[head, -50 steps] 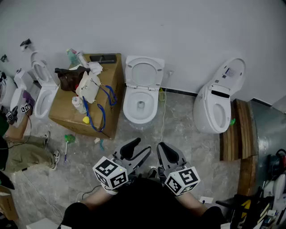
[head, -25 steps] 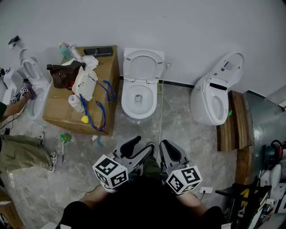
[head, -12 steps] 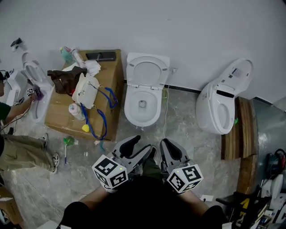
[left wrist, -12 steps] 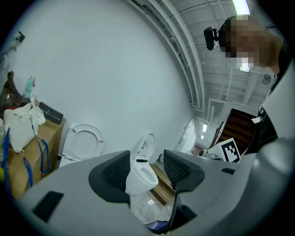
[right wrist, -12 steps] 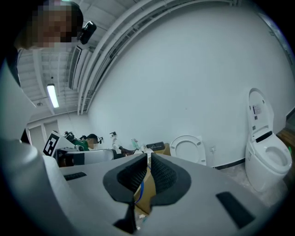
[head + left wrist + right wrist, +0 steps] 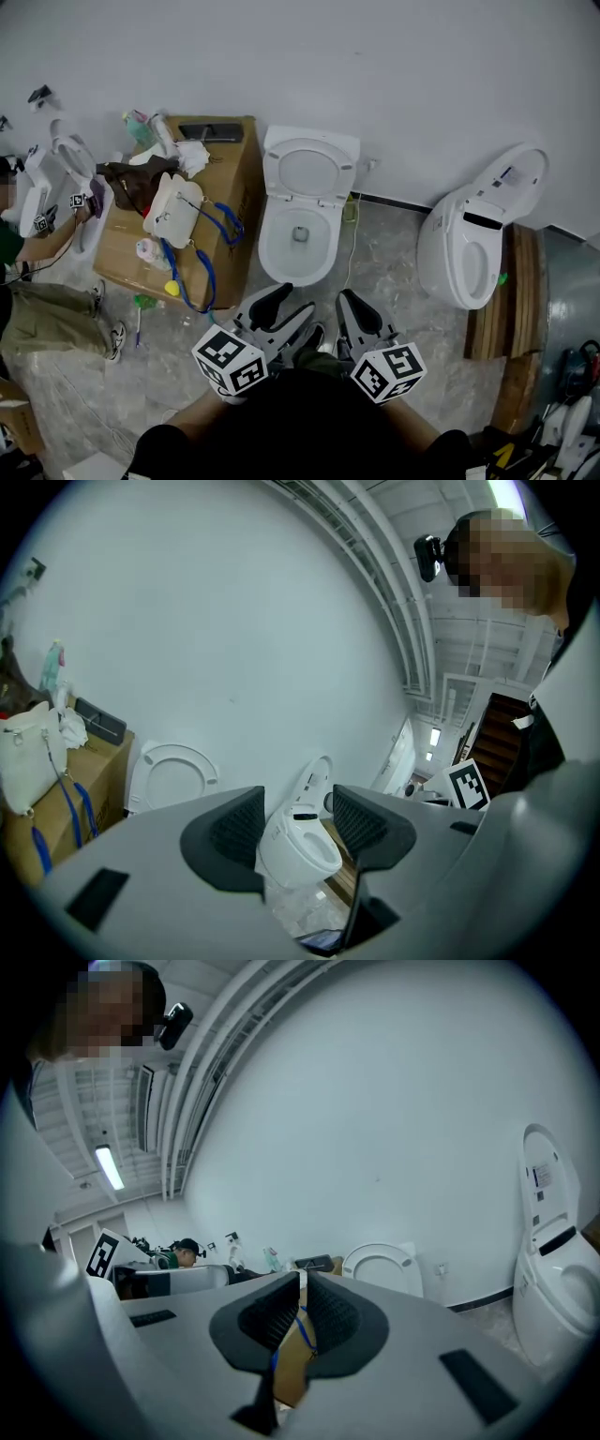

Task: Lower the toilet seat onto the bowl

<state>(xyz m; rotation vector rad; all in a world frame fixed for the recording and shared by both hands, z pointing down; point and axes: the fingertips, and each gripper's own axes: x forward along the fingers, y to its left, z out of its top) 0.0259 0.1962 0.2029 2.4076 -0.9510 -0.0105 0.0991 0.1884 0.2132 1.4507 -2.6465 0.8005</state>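
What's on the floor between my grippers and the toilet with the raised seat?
Head view: only bare tiled floor separates the left gripper and right gripper from the toilet bowl. A thin cable trails down just right of the bowl.

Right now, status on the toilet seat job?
Left gripper open, right gripper shut, both empty, short of the toilet. Toilet seat upright, not on the bowl. Nothing between grippers and seat; cardboard box beside bowl.

you wear a black top [image 6: 300,427]. your left gripper [image 6: 287,313] and right gripper [image 6: 351,309] are grey with bumpy black pads [image 6: 239,827]. each has a white cube [image 6: 231,362] with black square marks.
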